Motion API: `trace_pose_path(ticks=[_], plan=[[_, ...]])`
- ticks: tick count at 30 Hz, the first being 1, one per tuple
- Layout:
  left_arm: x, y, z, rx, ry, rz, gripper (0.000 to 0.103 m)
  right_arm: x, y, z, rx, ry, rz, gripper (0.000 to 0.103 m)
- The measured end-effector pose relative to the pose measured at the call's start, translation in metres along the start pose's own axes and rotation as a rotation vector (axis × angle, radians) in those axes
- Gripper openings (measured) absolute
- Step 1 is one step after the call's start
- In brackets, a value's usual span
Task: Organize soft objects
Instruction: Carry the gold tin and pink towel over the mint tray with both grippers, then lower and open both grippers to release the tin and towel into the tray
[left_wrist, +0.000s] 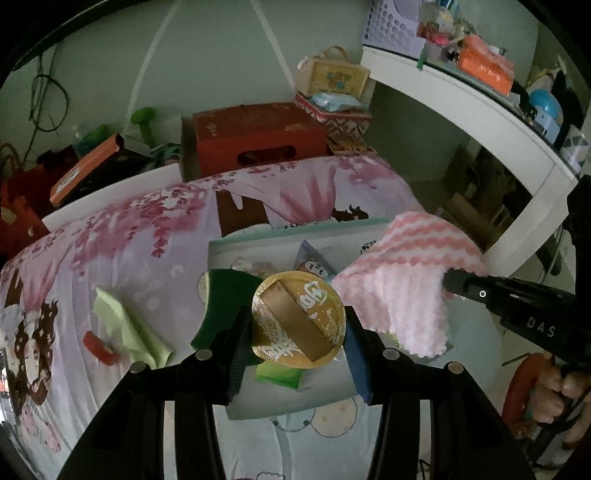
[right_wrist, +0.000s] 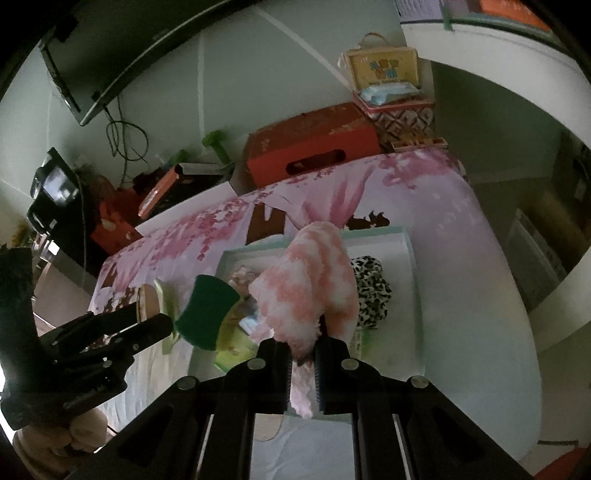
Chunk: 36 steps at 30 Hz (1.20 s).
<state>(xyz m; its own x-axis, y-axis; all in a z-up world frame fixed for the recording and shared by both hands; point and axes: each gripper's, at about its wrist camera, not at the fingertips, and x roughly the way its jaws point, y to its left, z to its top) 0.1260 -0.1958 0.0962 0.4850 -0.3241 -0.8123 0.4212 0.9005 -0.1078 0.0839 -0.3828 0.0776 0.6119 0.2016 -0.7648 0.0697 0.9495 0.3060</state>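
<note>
1. Lying at far left on the flowered bedspread: a pale green cloth with a small red object just beside it; both apart from the tray.
2. The left gripper pinched a round gold puff by its edges, fingers part-spread around it; a green sponge sat just left of it over the tray's near corner.
3. The shallow white tray rested mid-bed, holding small packets and a leopard-print item toward its right side.
4. The right gripper had fingers pressed nearly together on a fluffy pink-and-white cloth; the cloth hung above the tray, its free end bunched forward over the leopard-print item.
5. At right, a white desk carried clutter; a red box stood beyond the bed.
</note>
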Motion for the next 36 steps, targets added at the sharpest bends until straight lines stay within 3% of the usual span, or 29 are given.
trace_pose_path(ticks=[14, 36], plan=[[0.064, -0.002, 0.005, 0.022, 0.091, -0.002, 0.049, 0.060, -0.011, 0.008, -0.010, 0.081, -0.020, 0.010], [0.123, 0.006, 0.012, 0.034, 0.161, -0.039, 0.050, 0.122, -0.008, 0.011, -0.022, 0.160, -0.045, 0.010]])
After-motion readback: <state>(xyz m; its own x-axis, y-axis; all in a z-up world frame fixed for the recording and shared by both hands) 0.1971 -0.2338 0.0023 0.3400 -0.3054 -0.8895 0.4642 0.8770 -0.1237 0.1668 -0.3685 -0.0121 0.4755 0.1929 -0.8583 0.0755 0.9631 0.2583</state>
